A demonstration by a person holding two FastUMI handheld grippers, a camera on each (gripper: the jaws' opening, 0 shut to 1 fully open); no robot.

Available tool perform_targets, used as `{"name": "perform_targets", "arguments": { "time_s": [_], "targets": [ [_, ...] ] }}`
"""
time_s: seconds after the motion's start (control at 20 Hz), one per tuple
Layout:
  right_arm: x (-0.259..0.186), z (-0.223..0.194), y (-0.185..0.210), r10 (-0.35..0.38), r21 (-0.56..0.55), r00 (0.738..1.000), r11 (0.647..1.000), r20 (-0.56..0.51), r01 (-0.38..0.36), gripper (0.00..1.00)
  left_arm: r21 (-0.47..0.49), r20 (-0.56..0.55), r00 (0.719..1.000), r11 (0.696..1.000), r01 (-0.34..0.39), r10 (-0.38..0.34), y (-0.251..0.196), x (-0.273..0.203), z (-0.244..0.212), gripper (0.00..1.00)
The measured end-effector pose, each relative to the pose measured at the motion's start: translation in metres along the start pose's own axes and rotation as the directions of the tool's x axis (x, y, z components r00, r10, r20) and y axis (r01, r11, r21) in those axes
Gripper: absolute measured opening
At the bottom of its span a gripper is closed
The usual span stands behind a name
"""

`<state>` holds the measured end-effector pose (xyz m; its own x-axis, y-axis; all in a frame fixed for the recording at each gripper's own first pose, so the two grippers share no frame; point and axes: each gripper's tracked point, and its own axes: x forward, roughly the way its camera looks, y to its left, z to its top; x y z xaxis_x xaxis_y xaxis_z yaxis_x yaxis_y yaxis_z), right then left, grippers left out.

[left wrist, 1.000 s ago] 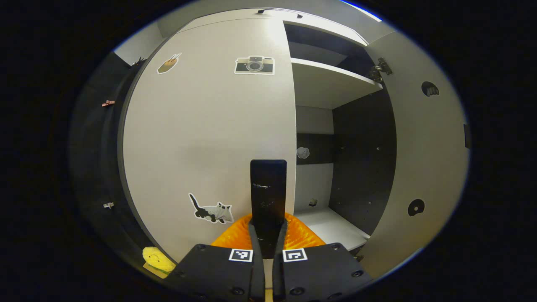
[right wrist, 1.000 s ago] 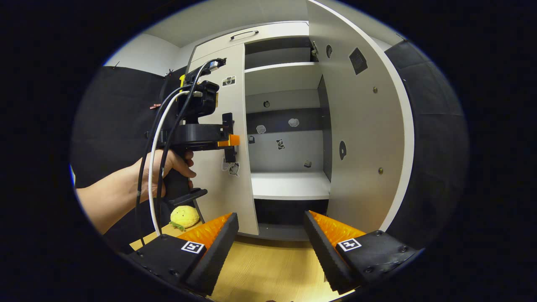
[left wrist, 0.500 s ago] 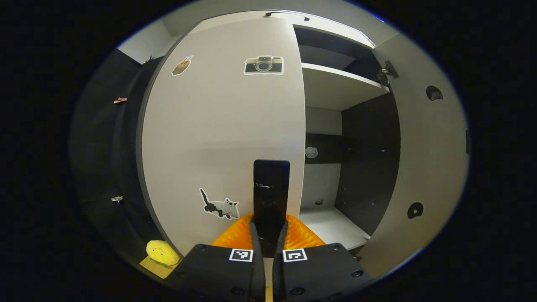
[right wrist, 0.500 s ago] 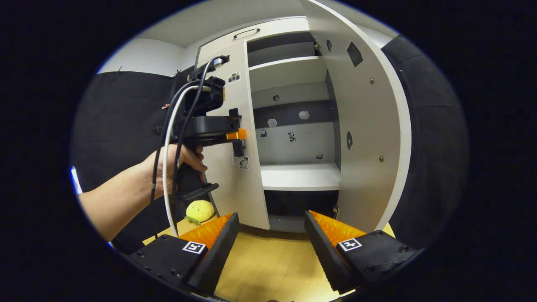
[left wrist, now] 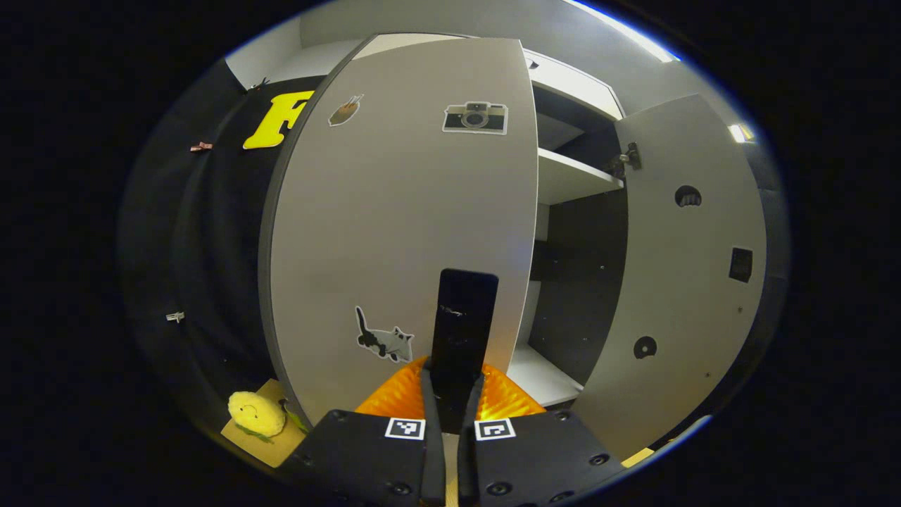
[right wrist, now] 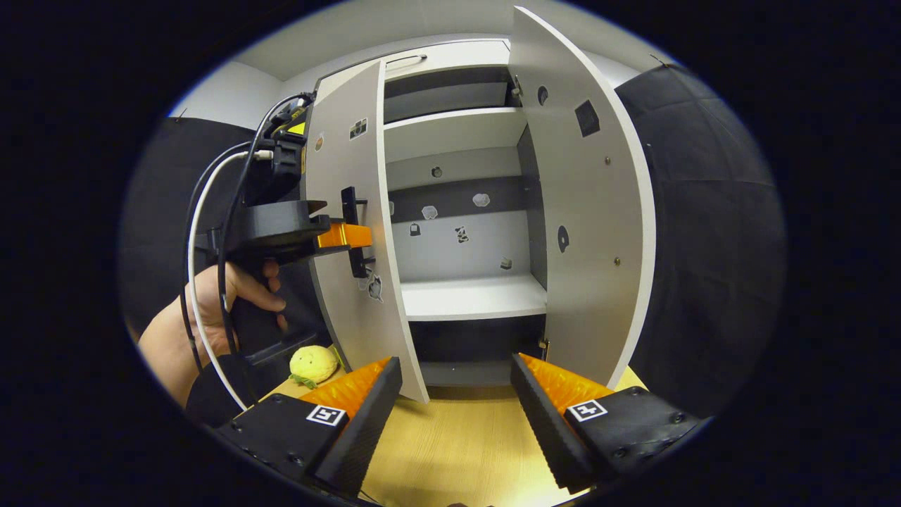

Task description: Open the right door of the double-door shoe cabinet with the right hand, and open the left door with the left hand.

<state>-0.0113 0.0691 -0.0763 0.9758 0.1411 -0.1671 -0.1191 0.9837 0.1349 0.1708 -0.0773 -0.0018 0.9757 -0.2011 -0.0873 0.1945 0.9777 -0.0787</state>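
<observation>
— Left gripper [left wrist: 450,394]: what has it got?

— Both fingers are pinched on the dark vertical handle [left wrist: 464,320] of the left door [left wrist: 401,232]. From the right gripper view the same gripper [right wrist: 345,236] shows at the left of the scene, clamped on that handle [right wrist: 350,229], with a person's hand [right wrist: 225,296] around its grip and cables looping off the back.

— And the left door itself?

— Partly open. In the right gripper view the door [right wrist: 355,267] stands swung out from the shoe cabinet [right wrist: 457,134], its free edge angled toward the near side, with a gap behind it. It carries a camera sticker [left wrist: 475,117] near the top and a cat sticker [left wrist: 383,341] low down, just left of the handle.

— Right gripper?

— Right gripper [right wrist: 457,394] is spread wide with nothing between the fingers, hanging in front of the cabinet above the wooden floor [right wrist: 457,451].

— Right door?

— Wide open. The right door [right wrist: 584,225] stands out at the right of the cabinet, inner face showing, well apart from the right gripper. The left gripper view shows that door [left wrist: 683,282] too, on its hinge [left wrist: 623,160].

— Inside?

— A white shelf [right wrist: 471,296] across the middle, another above it, and a few small stickers on the back wall.

— Anything else?

— A yellow plush toy [right wrist: 313,364] on the floor at the near left, beside the foot of the left door.
</observation>
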Motion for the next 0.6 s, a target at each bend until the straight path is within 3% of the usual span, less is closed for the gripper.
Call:
{"name": "perform_targets", "arguments": {
  "time_s": [0.15, 0.6],
  "targets": [
    [-0.013, -0.005, 0.013, -0.032, -0.021, 0.999, 0.999, 0.013, 0.032, 0.98, -0.002, 0.018, 0.999, 0.999, 0.037, -0.037, 0.008, -0.023, 0.002, 0.11],
    [-0.031, -0.003, 0.035, -0.084, -0.039, 0.996, 0.996, 0.039, 0.086, 0.98, 0.009, 0.056, 0.998, 0.999, 0.037, -0.038, 0.042, -0.076, 0.005, 0.11]
  ]
}}
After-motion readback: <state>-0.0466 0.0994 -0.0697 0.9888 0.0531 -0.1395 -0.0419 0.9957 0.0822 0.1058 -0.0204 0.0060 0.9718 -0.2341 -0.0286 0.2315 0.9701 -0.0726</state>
